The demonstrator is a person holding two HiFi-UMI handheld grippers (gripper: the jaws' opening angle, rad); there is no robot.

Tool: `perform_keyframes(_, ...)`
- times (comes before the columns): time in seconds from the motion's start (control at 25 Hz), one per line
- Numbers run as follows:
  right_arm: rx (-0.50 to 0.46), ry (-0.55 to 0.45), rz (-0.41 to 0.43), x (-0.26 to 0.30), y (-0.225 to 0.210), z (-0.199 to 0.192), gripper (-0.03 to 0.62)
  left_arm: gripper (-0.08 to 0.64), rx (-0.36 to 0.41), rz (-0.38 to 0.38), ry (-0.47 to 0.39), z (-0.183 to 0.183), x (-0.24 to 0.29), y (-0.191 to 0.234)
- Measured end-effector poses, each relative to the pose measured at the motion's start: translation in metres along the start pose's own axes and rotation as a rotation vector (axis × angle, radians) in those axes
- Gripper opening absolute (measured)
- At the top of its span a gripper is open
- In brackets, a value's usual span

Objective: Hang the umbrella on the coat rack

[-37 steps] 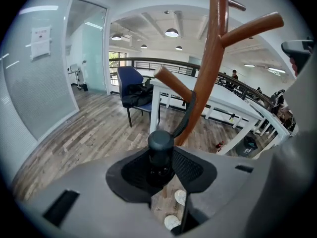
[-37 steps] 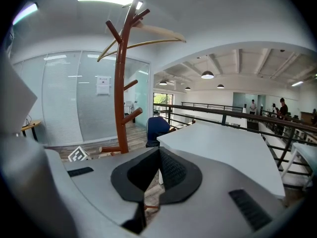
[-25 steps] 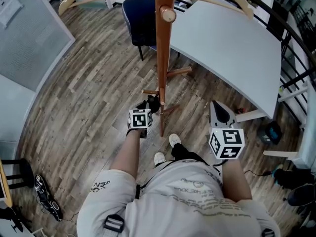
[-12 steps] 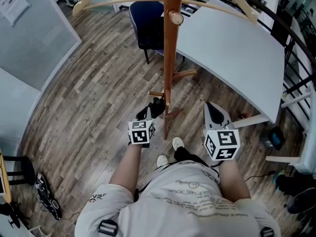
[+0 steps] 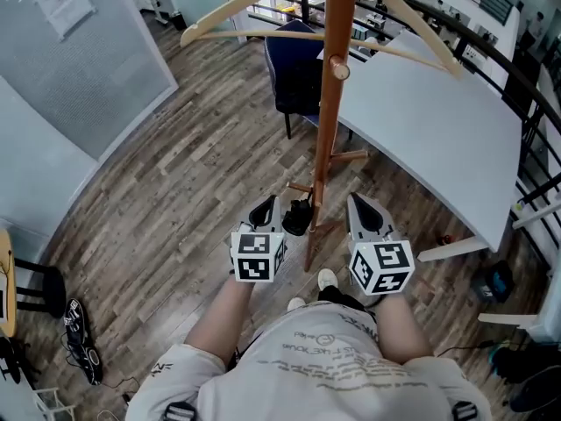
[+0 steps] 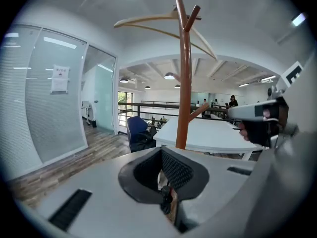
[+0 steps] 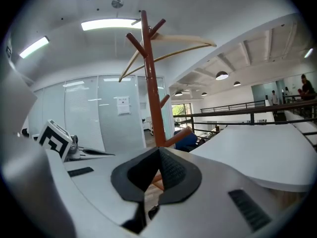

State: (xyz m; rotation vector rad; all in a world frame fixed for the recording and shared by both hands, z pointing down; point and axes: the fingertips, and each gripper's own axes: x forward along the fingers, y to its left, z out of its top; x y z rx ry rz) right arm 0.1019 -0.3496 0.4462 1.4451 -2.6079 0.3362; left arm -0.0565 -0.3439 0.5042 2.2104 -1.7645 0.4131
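Wood-floor office, coat rack point(image 5: 327, 121) ahead | left gripper point(image 5: 264, 209) clamped on black umbrella point(image 5: 298, 217), low beside pole | right gripper point(image 5: 362, 209) closed, empty | not hung yet: raise to a peg

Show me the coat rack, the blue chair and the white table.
coat rack point(image 5: 326, 121), head view, its pole.
blue chair point(image 5: 294, 82), head view, its backrest.
white table point(image 5: 429, 139), head view, bare top.

Head view looks down; 2 gripper views face coat rack point(image 6: 184, 83).
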Motion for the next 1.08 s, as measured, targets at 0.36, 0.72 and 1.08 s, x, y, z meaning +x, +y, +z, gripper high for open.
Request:
perform_keyframes(0.36,0.007,-0.027,0.078,0.008,0.031,0.012,-0.002,0.005,0.013,0.003,-0.059,0.045,-0.041,-0.005)
perform_keyframes(0.72,0.003,-0.026,0.069,0.012,0.027,0.016,-0.002,0.005,0.023,-0.011,-0.042,0.043,-0.035,-0.010)
perform_keyframes(1.08,0.002,-0.022,0.069,0.014,0.021,0.011,-0.002,0.005,0.027,-0.013,-0.047,0.042,-0.028,-0.015)
